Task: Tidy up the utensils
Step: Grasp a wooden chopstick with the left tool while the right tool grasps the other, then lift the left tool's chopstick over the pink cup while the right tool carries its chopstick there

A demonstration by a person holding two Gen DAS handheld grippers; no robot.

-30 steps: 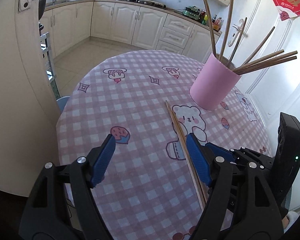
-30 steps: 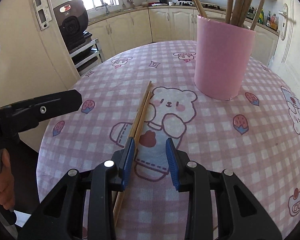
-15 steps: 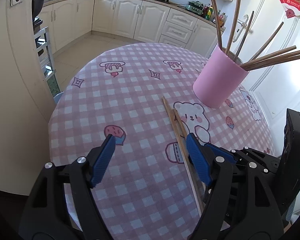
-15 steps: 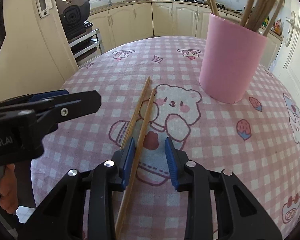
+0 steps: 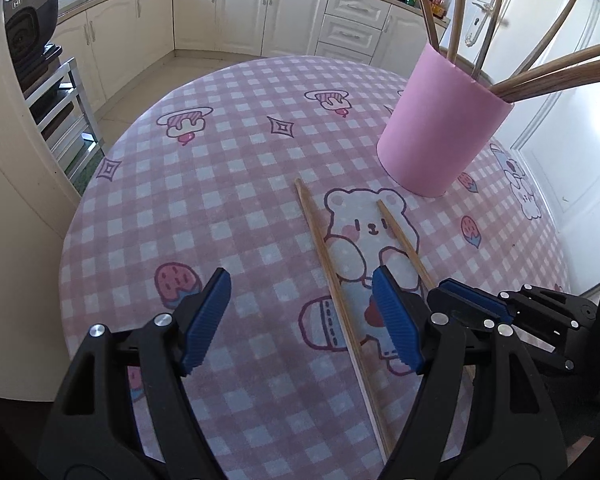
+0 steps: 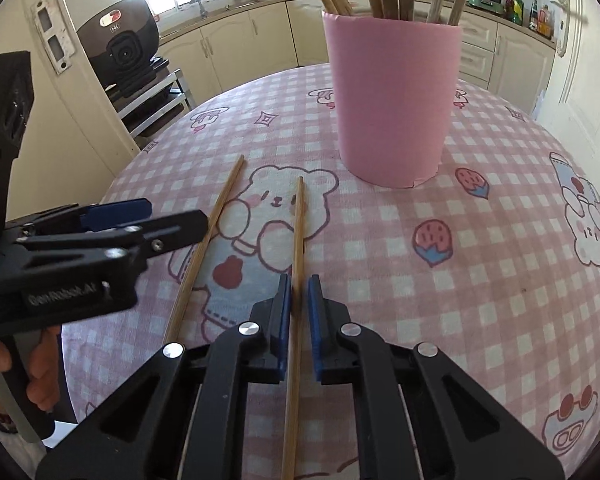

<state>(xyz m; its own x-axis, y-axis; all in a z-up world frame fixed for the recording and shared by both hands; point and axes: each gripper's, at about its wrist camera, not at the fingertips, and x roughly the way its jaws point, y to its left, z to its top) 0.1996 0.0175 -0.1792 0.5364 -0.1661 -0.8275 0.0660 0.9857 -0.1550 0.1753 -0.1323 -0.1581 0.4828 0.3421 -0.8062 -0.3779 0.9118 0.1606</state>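
Two wooden chopsticks lie on the pink checked tablecloth in front of a pink cup that holds several more chopsticks. My right gripper is shut on the right chopstick, its blue pads pressed to the stick near its near half. My left gripper hangs open over the table. The left chopstick runs between its jaws, close to the right pad and untouched.
The table's round edge drops off at the left, where a pale curved cabinet and a metal rack with a dark appliance stand. Kitchen cupboards line the far wall. A white door is at the right.
My right gripper closed onto one chopstick and drew it to the right, apart from the other. My left gripper moved in lower over the table beside the right one.
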